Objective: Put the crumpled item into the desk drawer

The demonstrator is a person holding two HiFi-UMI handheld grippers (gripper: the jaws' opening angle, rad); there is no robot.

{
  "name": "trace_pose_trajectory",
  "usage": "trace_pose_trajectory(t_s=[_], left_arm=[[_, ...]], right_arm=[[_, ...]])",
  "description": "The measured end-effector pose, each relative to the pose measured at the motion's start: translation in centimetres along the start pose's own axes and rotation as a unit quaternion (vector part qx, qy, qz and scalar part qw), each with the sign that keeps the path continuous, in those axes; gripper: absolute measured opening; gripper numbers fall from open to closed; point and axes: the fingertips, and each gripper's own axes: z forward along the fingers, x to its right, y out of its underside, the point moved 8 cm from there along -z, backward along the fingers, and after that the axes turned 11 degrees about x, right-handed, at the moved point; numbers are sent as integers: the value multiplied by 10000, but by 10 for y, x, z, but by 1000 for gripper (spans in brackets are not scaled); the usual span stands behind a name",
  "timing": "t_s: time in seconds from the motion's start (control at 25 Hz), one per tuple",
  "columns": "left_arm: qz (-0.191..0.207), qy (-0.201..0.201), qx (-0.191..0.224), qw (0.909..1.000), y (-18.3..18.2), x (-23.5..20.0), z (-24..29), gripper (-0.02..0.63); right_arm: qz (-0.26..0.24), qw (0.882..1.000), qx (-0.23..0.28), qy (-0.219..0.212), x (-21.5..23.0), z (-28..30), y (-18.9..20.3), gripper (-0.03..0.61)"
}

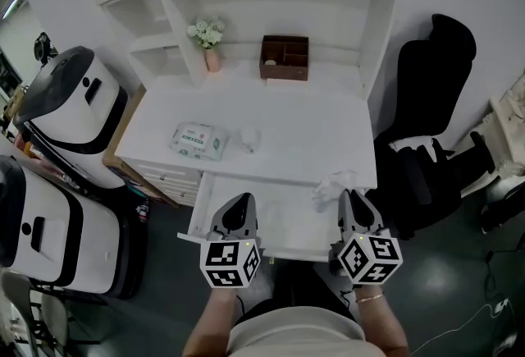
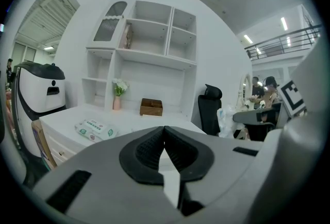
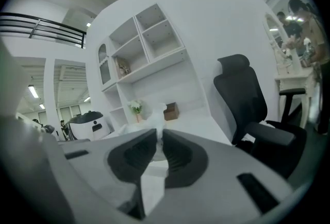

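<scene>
Black ribbed pads of the left gripper [image 2: 165, 130] meet at their tips with nothing between them. In the head view this gripper hangs over the near left of the open drawer [image 1: 287, 216], a shallow white tray whose front edge is hidden behind the marker cubes. The right gripper [image 3: 159, 133] is clamped on the crumpled item [image 3: 157, 115], a thin white wad that pokes up past its pads. The wad sits at the drawer's 1 o'clock corner, by the desk's front edge; whether it touches either cannot be told.

Beyond, on the smooth white desk [image 1: 312, 125], a flat soft pack of wet wipes [image 1: 198, 140] lies at 10 o'clock. Just beside it is a small white object [image 1: 248, 138], too blurred to name. At 12 o'clock against the back stand a brown wooden organiser box [image 1: 285, 57] and a pink vase of pale flowers [image 1: 209, 39]. A black padded office chair [image 1: 426, 125] is at 3 o'clock. Two rounded white-and-black machines [image 1: 66, 109] are cut off at 9 o'clock.
</scene>
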Motion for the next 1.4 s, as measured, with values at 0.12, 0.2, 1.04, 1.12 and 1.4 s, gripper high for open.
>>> trace_pose_trajectory(t_s=[0.12,0.2,1.04,1.12,1.4], left_arm=[[-23,-17,-59,10000,3,-1,5,-7],[-40,-31,-98,9999,6,-3,7,-6],[-173,-346,-386,9985,23,-27,14,-7],[-176,-369,-400,9984,23,-28,15,-6],[-181,-437,-474,9978,27,-29,17,-6]], right_arm=[[-42,9996,-269,77,5,8,16,41],[-27,9990,-442,110,8,12,27,43],[-179,9745,-2238,7,22,55,112,43],[-129,9704,-2412,0,25,58,121,41],[-6,9553,-2957,7,34,67,146,43]])
